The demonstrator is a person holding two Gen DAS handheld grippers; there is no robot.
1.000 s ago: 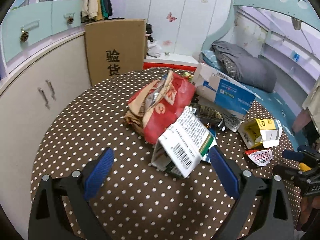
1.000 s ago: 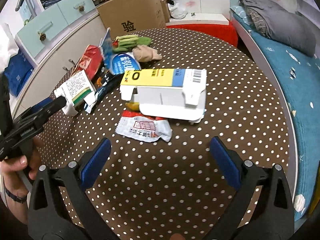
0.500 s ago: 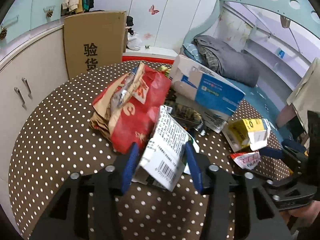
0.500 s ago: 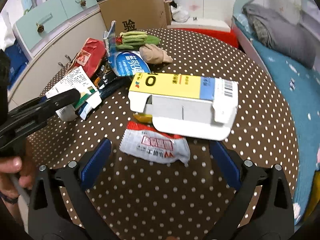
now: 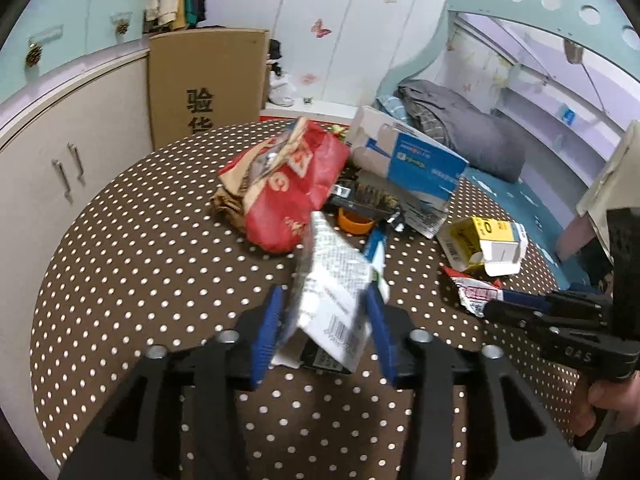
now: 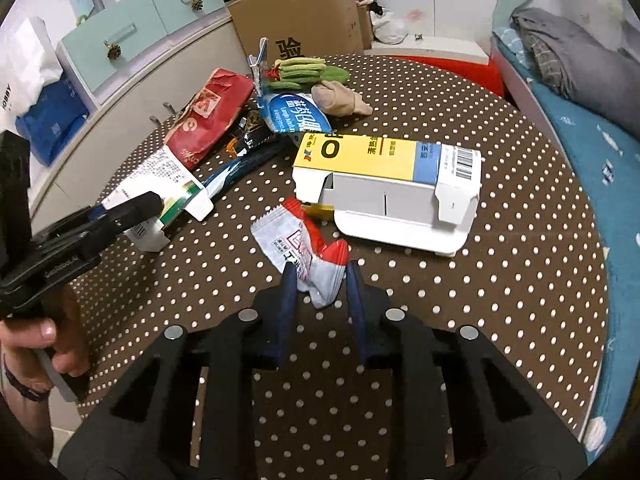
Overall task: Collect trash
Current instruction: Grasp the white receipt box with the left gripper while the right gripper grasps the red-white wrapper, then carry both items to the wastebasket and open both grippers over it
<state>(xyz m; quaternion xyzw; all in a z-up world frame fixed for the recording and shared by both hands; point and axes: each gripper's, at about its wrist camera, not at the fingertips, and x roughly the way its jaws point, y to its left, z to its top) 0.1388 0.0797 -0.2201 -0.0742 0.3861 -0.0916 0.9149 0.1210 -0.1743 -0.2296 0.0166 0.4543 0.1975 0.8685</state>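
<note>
On the brown polka-dot table [image 5: 140, 260] lies a pile of trash. My left gripper [image 5: 323, 320] has a white carton with a barcode [image 5: 332, 280] between its blue pads. The carton is tipped up off the table and blurred, and the jaws are opening against it. The right wrist view shows the same carton [image 6: 160, 172] under the left gripper [image 6: 132, 208]. My right gripper [image 6: 320, 284] is closing on a crumpled white and red wrapper [image 6: 292, 240], its pads pinching the near end. The right gripper [image 5: 492, 304] also shows at the right of the left wrist view.
A yellow and white box [image 6: 384, 160] lies just beyond the wrapper. A red snack bag [image 5: 296, 184], a blue and white box [image 5: 416, 160] and green gloves [image 6: 308, 72] lie farther back. A cardboard box [image 5: 208, 80] stands behind the table, a bed [image 6: 600, 152] to the right.
Both grippers went from wide open to closed around their items. The left one moved onto the white carton and tipped it up. The right one closed on the wrapper and crumpled it.
</note>
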